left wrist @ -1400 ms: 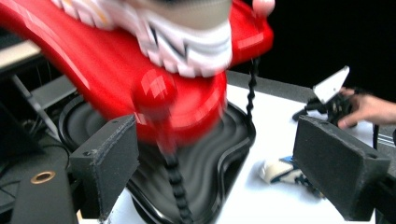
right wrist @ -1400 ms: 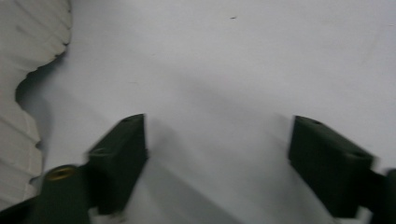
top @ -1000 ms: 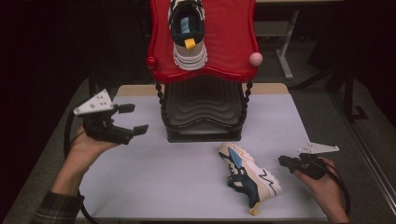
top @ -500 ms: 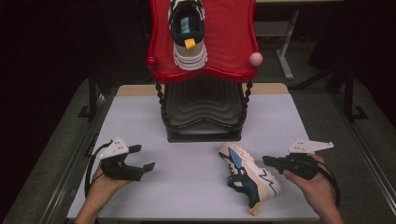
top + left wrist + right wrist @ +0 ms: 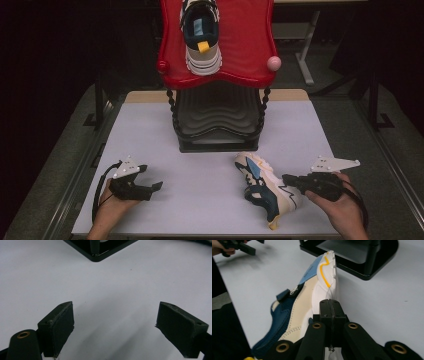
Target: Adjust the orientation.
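A white, cream and navy sneaker [image 5: 265, 187] with a yellow line on its sole lies on its side on the white table [image 5: 210, 170], right of centre. My right gripper [image 5: 286, 178] is shut, and its tip rests against the sneaker's white sole [image 5: 325, 277]. In the right gripper view the jaws [image 5: 331, 306] are pressed together with nothing visible between them. My left gripper [image 5: 155, 186] is held low near the front left of the table. Its jaws stand wide open over bare tabletop [image 5: 115, 325]. A matching sneaker [image 5: 201, 35] sits on the red tray [image 5: 245, 45].
The red tray tops a black rack [image 5: 217, 120] standing at the table's middle back; its base corner [image 5: 100, 250] lies ahead of the left gripper. A pink knob [image 5: 273, 63] marks the tray's right corner. The other hand's gripper [image 5: 239, 246] shows far off.
My left gripper has come down from mid-left to the front left of the table. My right gripper has moved left until its tip meets the sneaker's sole.
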A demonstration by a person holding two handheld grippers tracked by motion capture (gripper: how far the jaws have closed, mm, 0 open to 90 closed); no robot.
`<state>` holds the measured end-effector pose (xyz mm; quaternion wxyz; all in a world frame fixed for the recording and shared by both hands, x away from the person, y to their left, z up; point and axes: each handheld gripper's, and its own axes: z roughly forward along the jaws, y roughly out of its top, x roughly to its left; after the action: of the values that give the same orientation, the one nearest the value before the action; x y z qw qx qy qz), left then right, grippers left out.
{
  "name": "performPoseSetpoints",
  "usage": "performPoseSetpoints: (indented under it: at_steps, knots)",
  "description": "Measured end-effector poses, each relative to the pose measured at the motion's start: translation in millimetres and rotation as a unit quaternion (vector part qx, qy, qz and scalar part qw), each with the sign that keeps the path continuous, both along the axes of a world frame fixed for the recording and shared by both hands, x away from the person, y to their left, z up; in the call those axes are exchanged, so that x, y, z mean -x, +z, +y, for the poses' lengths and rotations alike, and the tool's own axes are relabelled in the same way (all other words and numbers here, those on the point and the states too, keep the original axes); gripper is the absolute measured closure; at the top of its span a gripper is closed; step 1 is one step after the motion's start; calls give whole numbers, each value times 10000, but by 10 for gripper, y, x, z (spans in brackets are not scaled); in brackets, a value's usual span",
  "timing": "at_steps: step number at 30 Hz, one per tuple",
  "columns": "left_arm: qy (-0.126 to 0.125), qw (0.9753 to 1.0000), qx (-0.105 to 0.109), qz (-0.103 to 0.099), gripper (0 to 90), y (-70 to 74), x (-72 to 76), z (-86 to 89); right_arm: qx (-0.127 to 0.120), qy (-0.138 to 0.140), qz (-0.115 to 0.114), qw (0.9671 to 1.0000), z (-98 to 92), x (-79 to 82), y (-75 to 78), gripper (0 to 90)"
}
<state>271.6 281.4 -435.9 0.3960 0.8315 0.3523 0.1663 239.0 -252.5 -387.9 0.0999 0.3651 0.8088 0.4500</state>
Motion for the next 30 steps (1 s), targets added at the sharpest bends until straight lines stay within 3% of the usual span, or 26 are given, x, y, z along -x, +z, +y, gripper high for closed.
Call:
performPoseSetpoints:
  at_steps: [4, 6, 14, 20, 30]
  knots:
    - [-37, 9995, -318, -50, 140, -71, -2, -21, -41, -150, 2, 9999, -82, -51, -17, 900]
    - [-70, 9987, -499, 43, 140, -142, -14, -40, -49, -213, 7, 9998, -115, -78, -25, 900]
    - [-58, 9990, -387, 235, 129, -178, -52, -20, -78, -406, 93, 9991, -254, -194, -83, 900]
    - [-61, 9989, -396, 241, 129, -177, -52, -20, -43, -596, 162, 9981, -358, -278, -162, 900]
    - [-59, 9990, -377, 251, 128, -179, -55, -19, -1, -868, 510, 9949, -532, -423, -374, 900]
